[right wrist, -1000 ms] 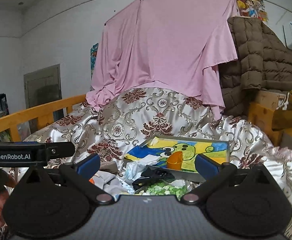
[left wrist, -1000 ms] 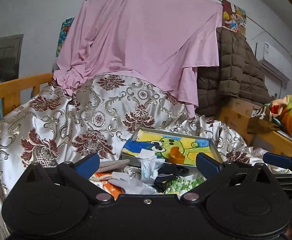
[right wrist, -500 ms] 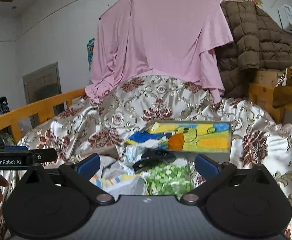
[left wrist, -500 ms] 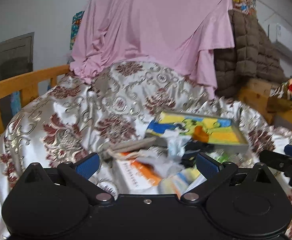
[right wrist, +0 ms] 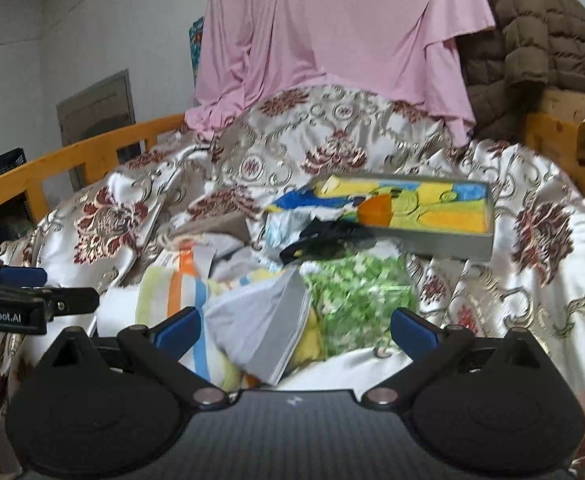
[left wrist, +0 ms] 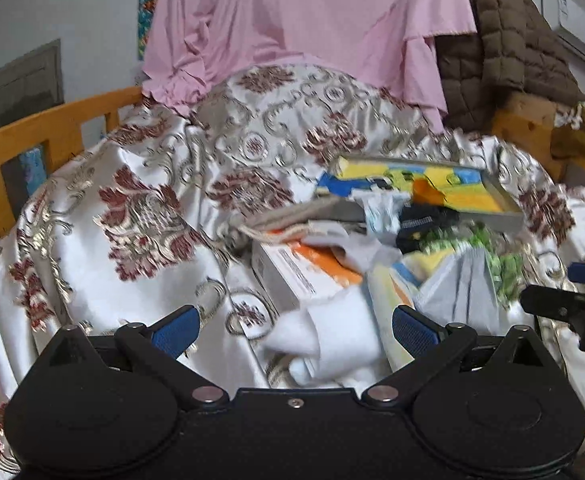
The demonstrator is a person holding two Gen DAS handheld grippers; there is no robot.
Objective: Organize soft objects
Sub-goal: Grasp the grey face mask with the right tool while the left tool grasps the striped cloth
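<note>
Satin bedspread [left wrist: 140, 216] with maroon flowers covers the bed, and on it we see a heap of soft things: a white cloth [left wrist: 332, 336], a grey folded cloth [right wrist: 264, 328], a green-speckled fabric [right wrist: 356, 292] at 1 o'clock of it, and black socks [right wrist: 324, 240] beyond. Our left gripper [left wrist: 292, 326] and right gripper [right wrist: 294, 326] both stand spread wide, holding nothing.
</note>
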